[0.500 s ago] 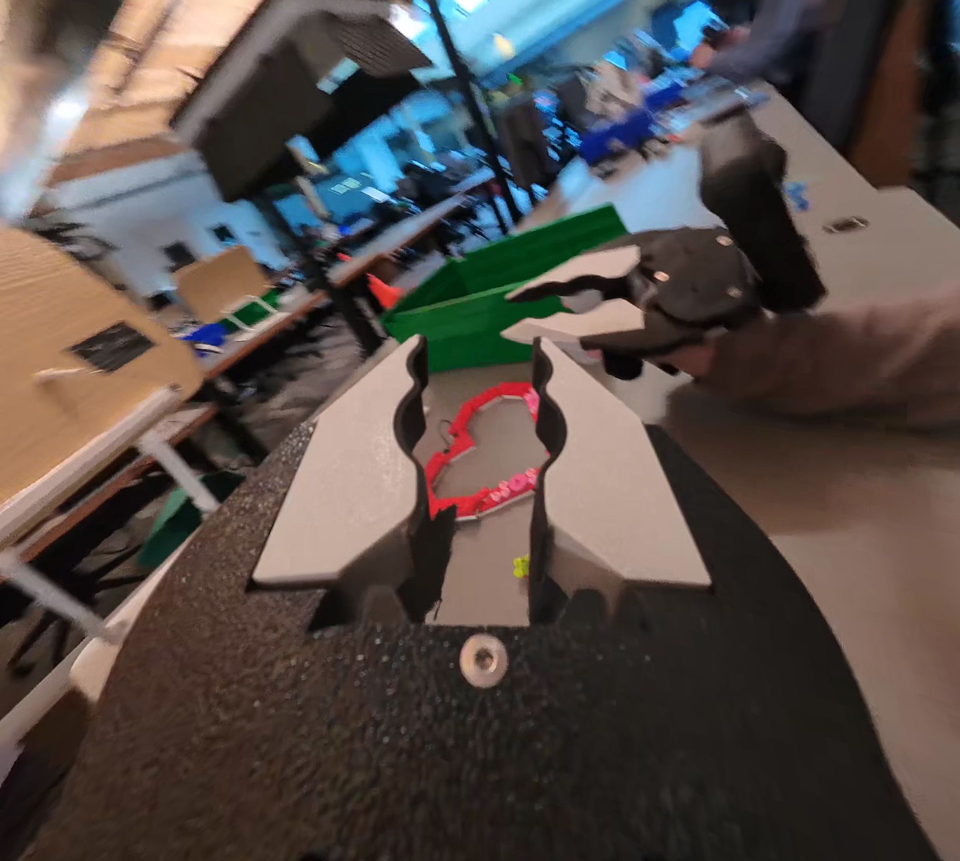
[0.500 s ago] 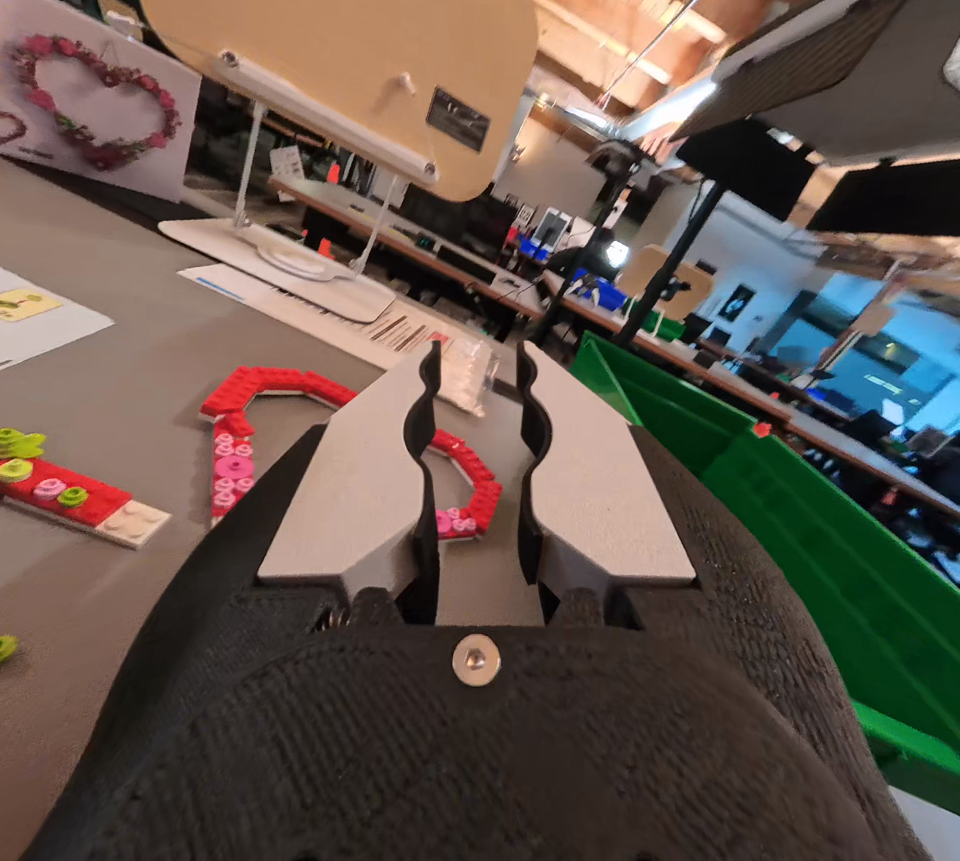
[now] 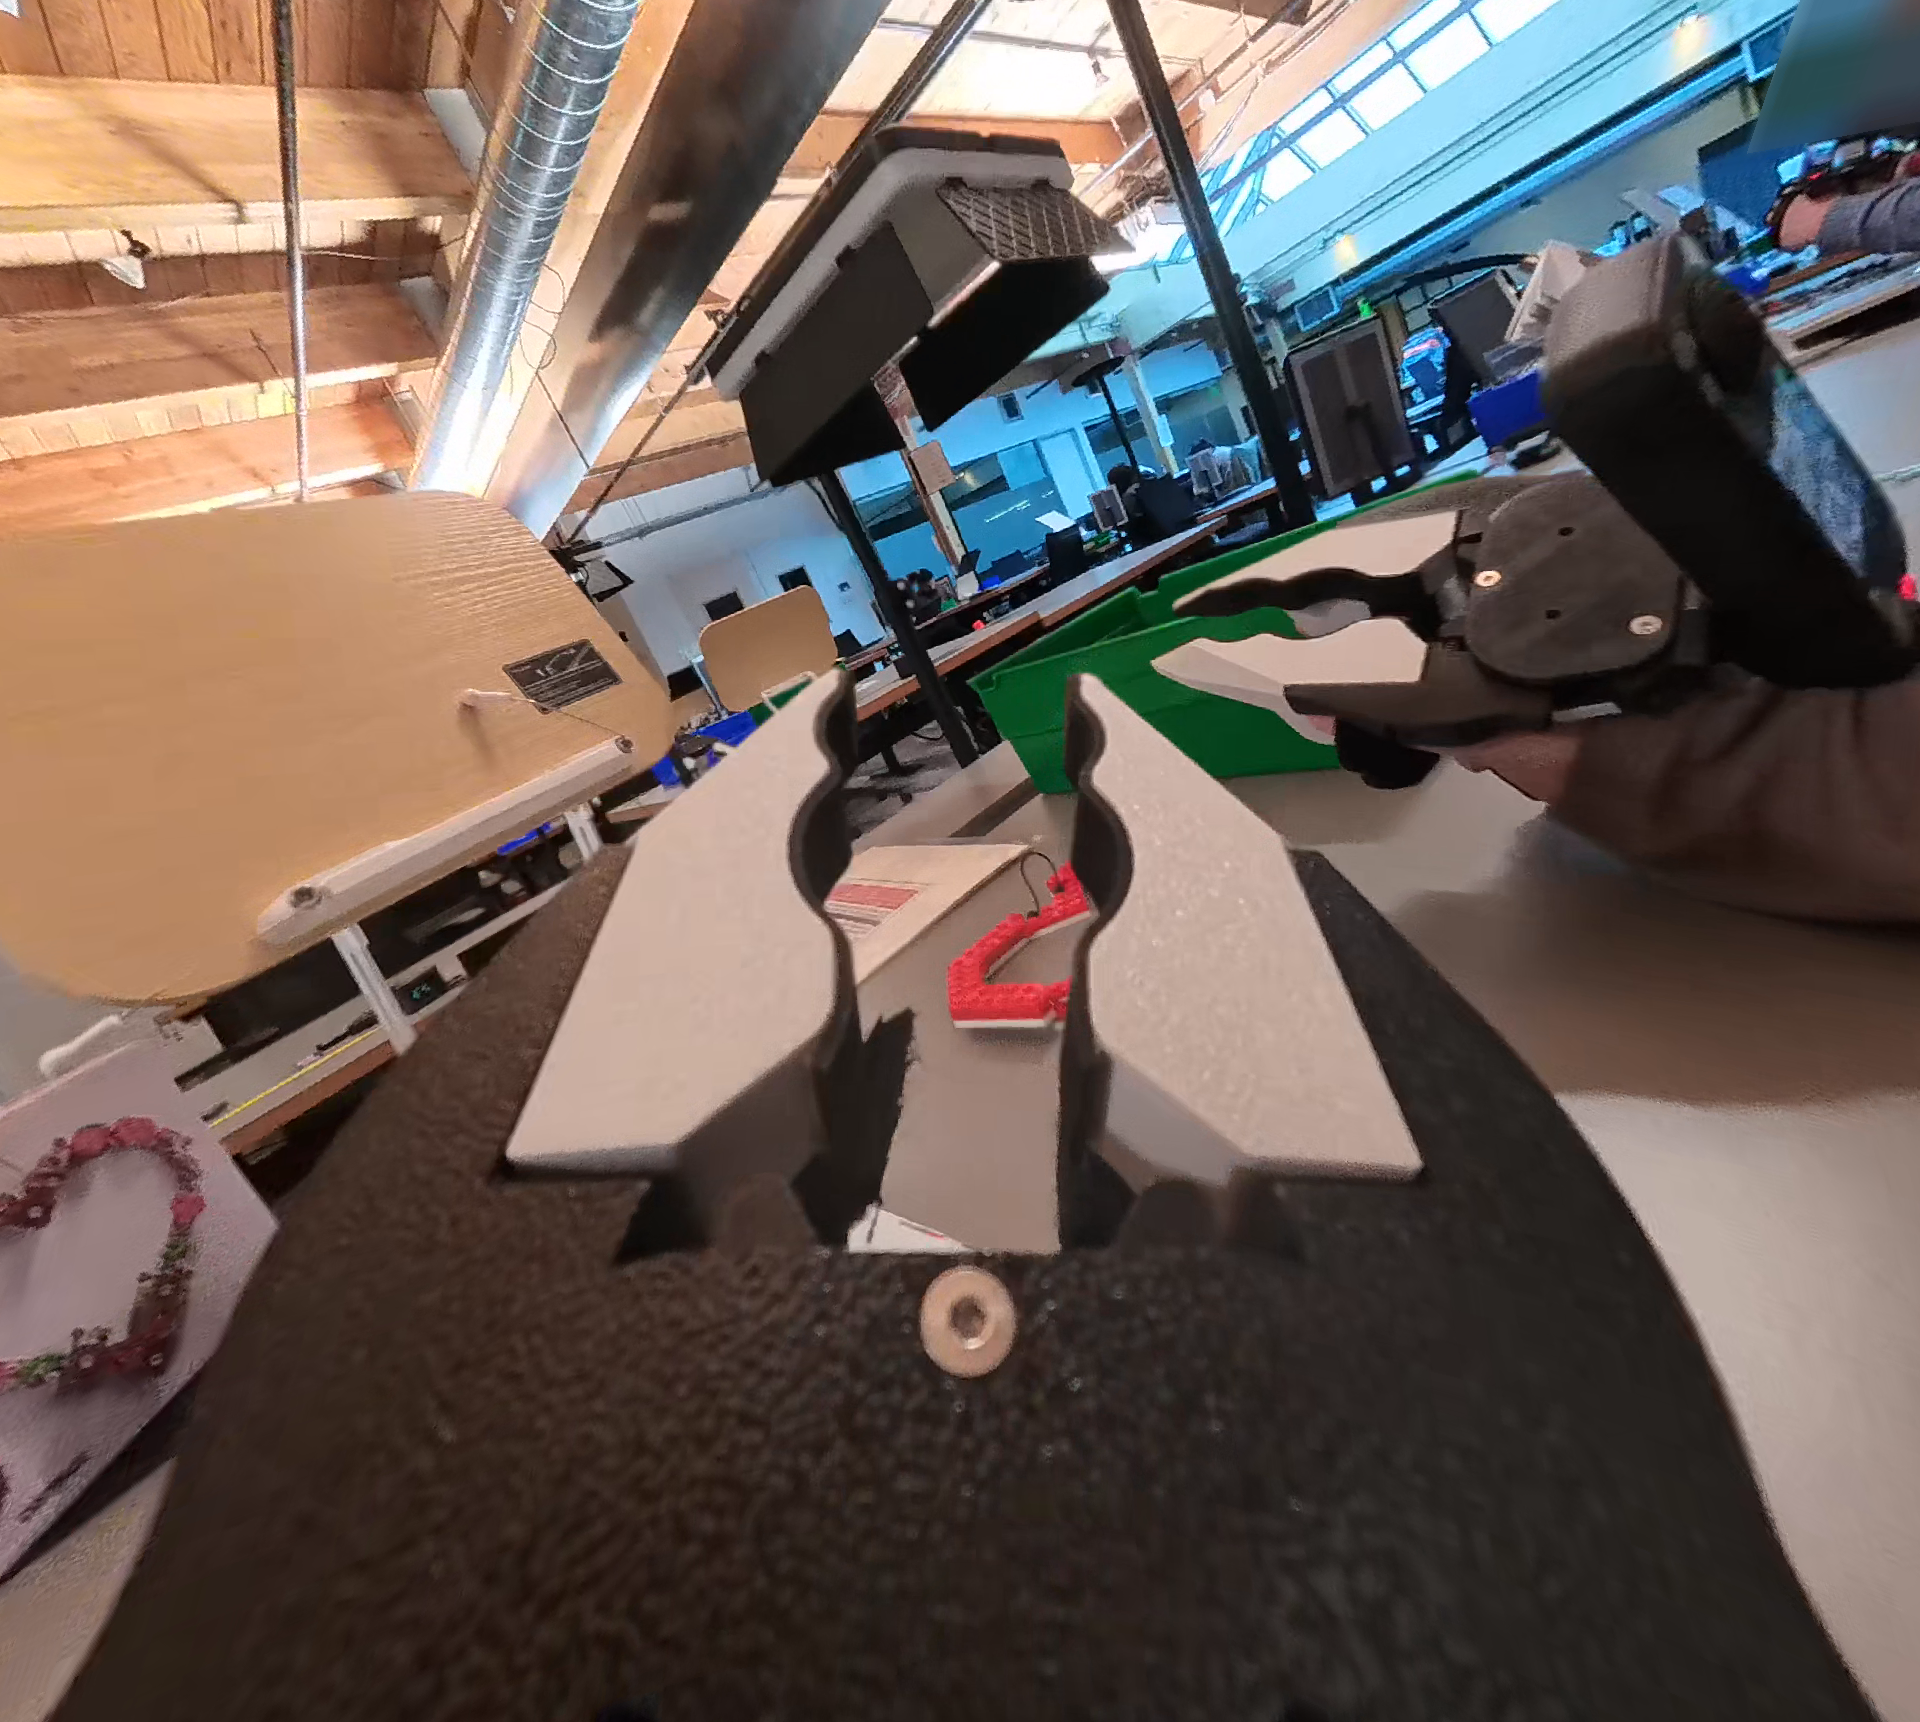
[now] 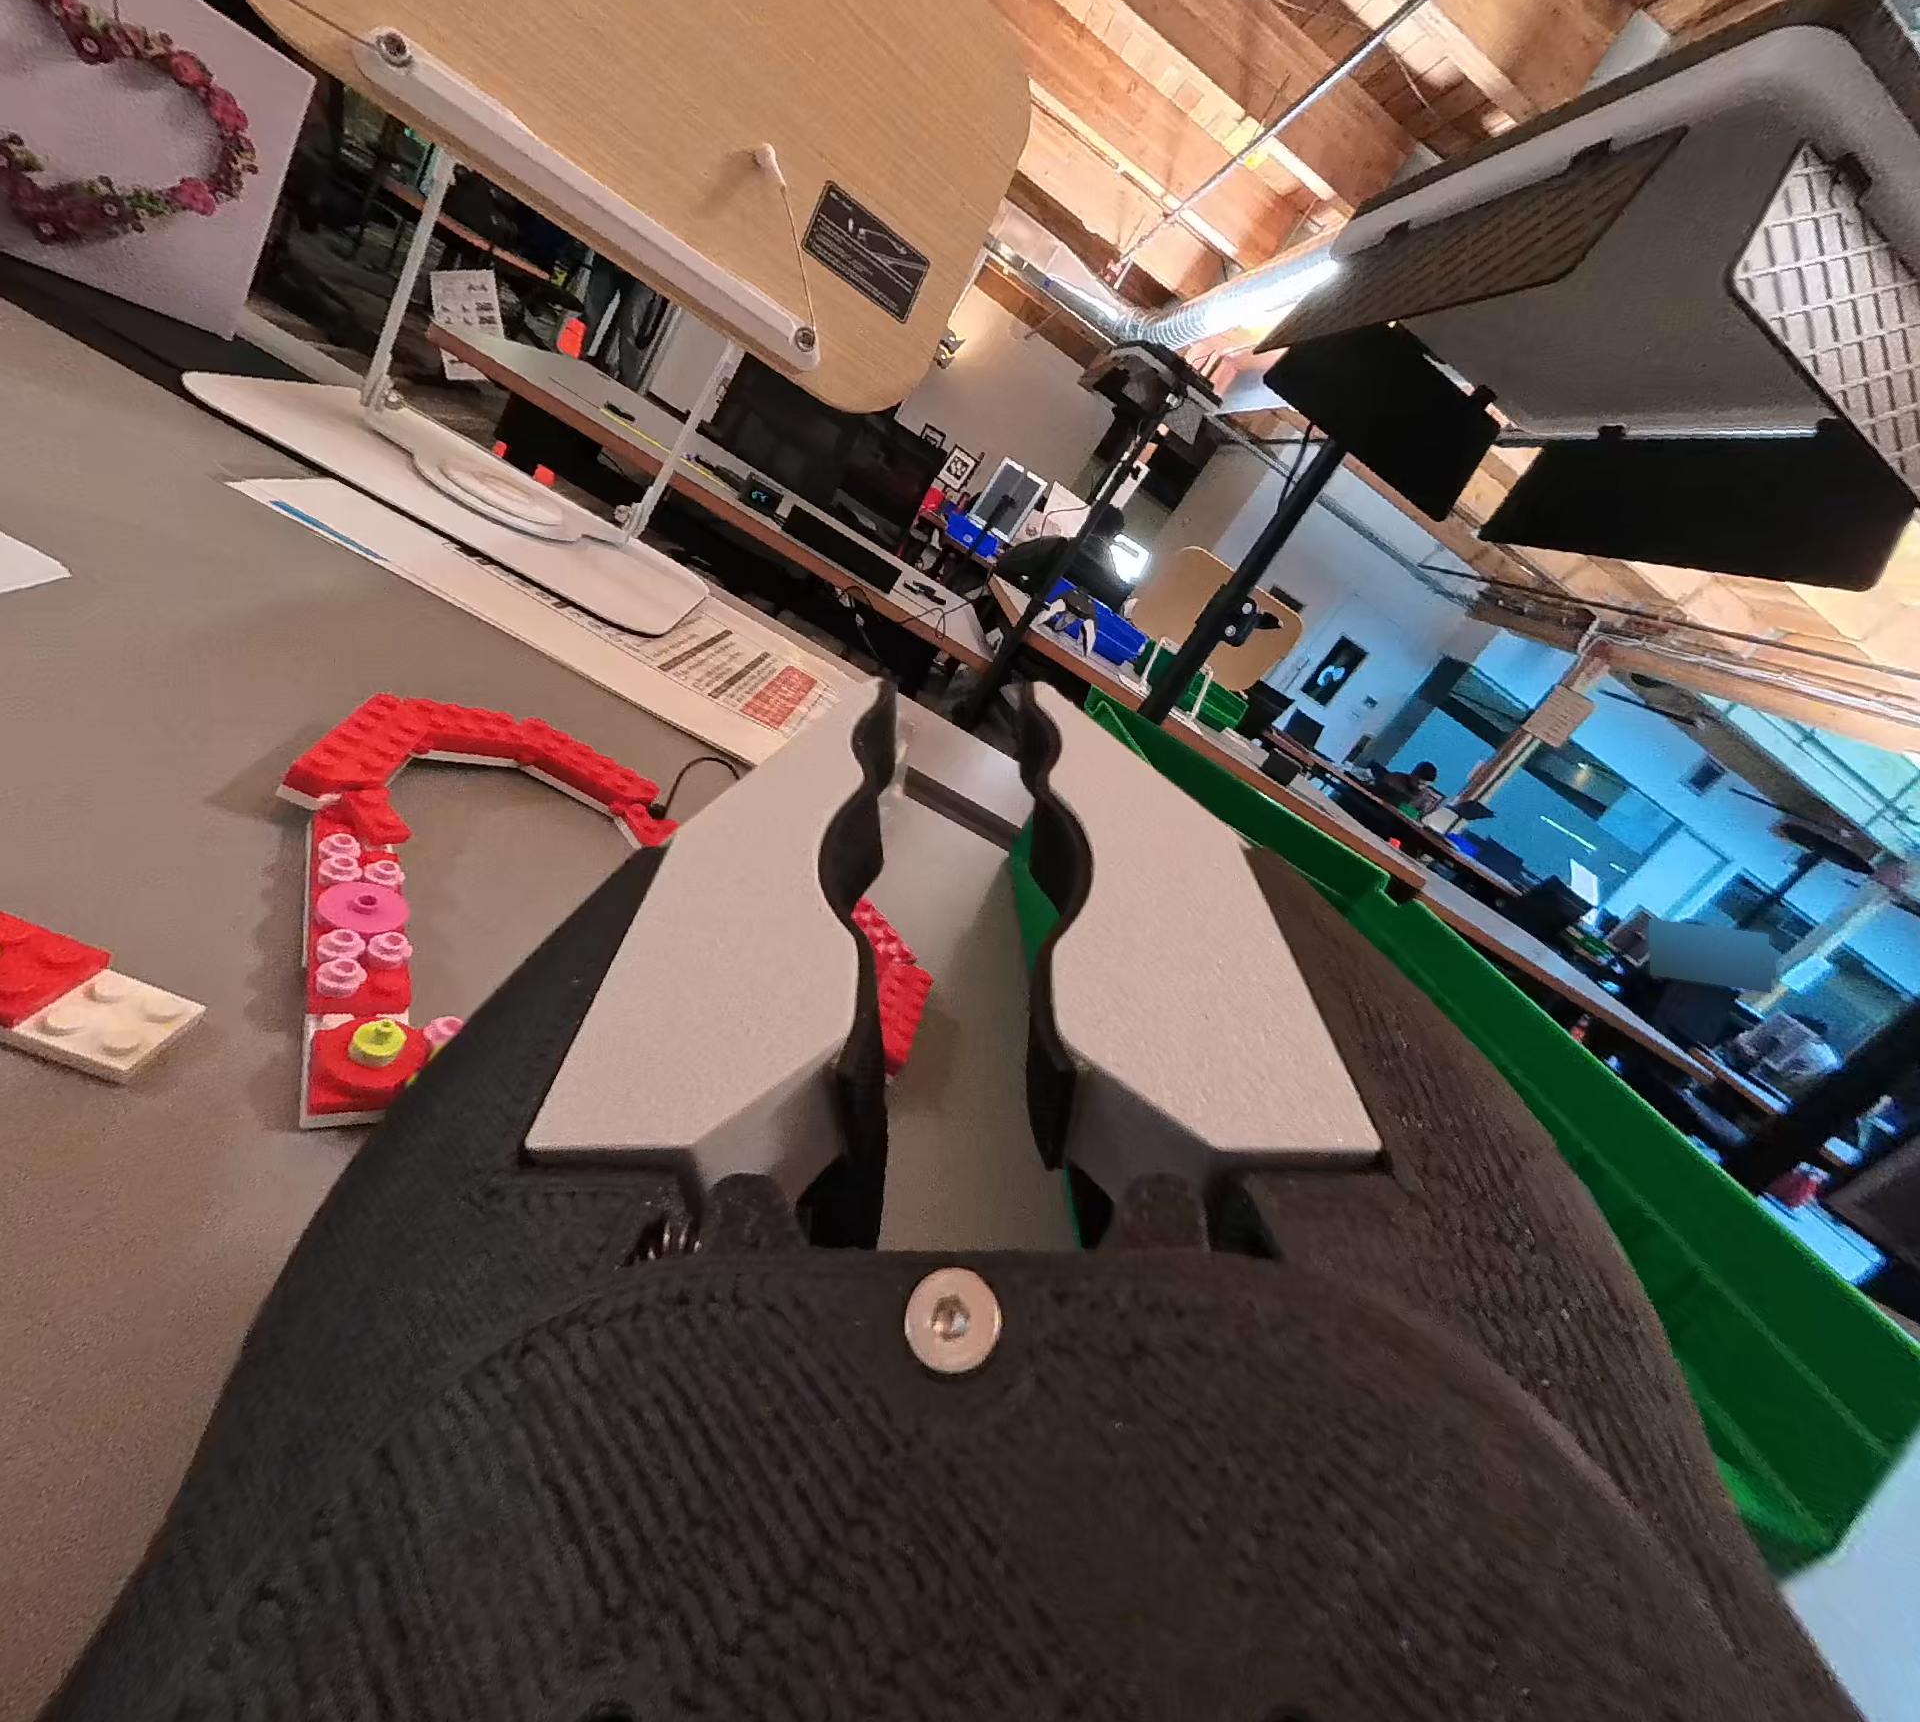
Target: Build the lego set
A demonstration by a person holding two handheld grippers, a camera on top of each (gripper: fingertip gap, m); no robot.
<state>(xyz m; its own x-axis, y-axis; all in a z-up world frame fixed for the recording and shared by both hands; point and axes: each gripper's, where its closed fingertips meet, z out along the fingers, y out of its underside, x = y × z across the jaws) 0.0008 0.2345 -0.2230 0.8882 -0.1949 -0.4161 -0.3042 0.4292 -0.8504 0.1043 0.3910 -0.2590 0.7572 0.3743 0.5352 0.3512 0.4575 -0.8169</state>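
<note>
A red lego heart frame [image 4: 468,737] lies on the grey table [image 4: 156,685]. Pink round studs [image 4: 358,914] and a lime stud [image 4: 376,1038] sit on its left side. A loose red and white plate strip [image 4: 94,1018] lies to its left. My right gripper [image 4: 956,716] is open and empty, low over the heart's right side. My left gripper [image 3: 961,706] is open and empty, tilted upward, with part of the red heart [image 3: 1008,976] showing between its fingers. The right gripper [image 3: 1174,633] also shows in the left wrist view, held by a hand, in front of the green bin.
A green bin [image 4: 1558,1101] stands to the right of the heart. A wooden board on a white stand [image 4: 623,62] and a printed sheet [image 4: 623,623] are behind it. A box picture of a flower heart [image 4: 104,114] stands at far left. A lamp on a pole [image 3: 935,301] hangs overhead. Some 20 cm of space lies between my two pairs of fingers. From my right tips it is roughly 11 cm to the lime stud [image 4: 376,1038]; from my left, 20 cm.
My left gripper has tilted upward and swung left, so less of the heart shows between its fingers. My right gripper has shifted slightly right along the heart. Both stay open.
</note>
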